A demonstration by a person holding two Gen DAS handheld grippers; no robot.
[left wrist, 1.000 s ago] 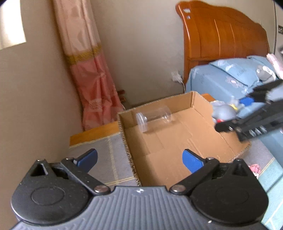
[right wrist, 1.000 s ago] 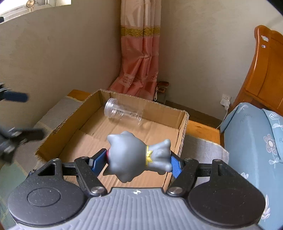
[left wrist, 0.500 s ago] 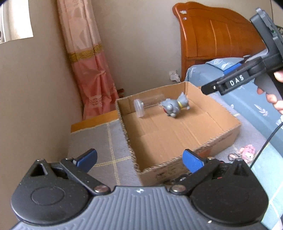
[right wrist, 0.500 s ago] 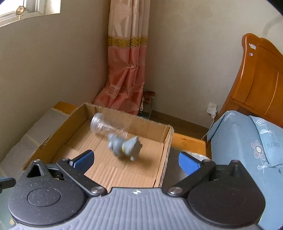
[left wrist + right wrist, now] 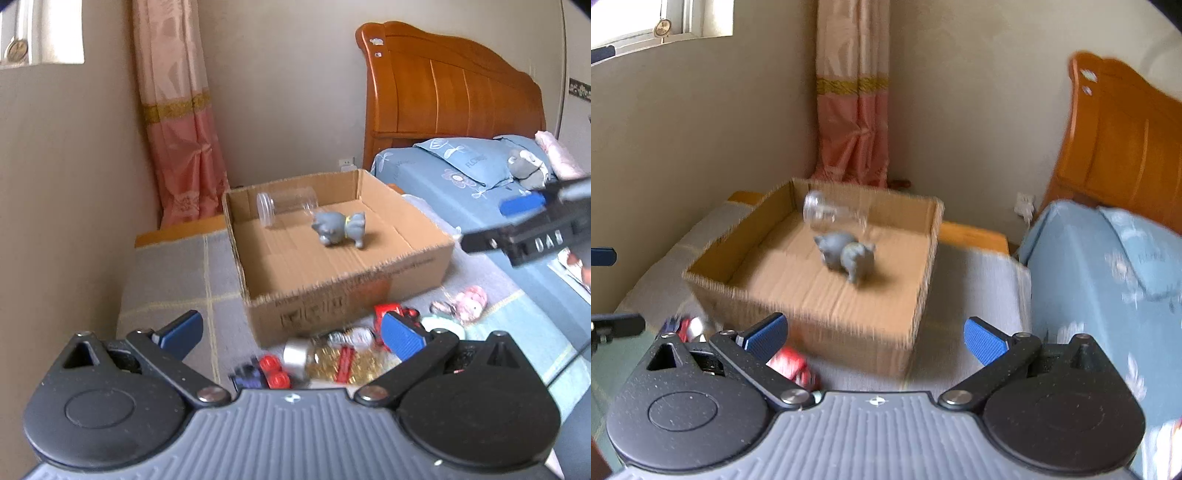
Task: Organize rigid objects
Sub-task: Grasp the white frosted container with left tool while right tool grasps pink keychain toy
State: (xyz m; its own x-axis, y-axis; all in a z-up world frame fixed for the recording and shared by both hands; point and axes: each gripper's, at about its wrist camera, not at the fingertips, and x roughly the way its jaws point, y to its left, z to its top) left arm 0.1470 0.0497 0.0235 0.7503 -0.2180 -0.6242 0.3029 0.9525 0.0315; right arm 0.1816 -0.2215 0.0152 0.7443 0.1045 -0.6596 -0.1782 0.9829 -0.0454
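A shallow cardboard box [image 5: 369, 291] [image 5: 886, 332] sits on a grey blanket. Inside it a grey cat figurine [image 5: 338, 230] [image 5: 847, 256] stands beside a clear plastic jar [image 5: 286, 208] [image 5: 833, 216] lying on its side. My left gripper [image 5: 291, 332] is open and empty, low in front of the box. Below it lie a jar of gold beads [image 5: 332, 363], a red toy car [image 5: 391, 317] and small red pieces [image 5: 273, 371]. My right gripper [image 5: 873, 334] is open and empty, back from the box's near right corner. It also shows at the right edge of the left wrist view [image 5: 524, 221].
A pink keychain toy [image 5: 467, 301] and a round white item [image 5: 441, 325] lie right of the car. A bed with blue bedding [image 5: 461, 177] and a wooden headboard [image 5: 443, 96] stands at the right. A pink curtain [image 5: 181, 147] and walls close the far side.
My right gripper opened and let go of the cat figurine, which now stands in the box. Both grippers drew back from the box, bringing the loose items in front of it into view.
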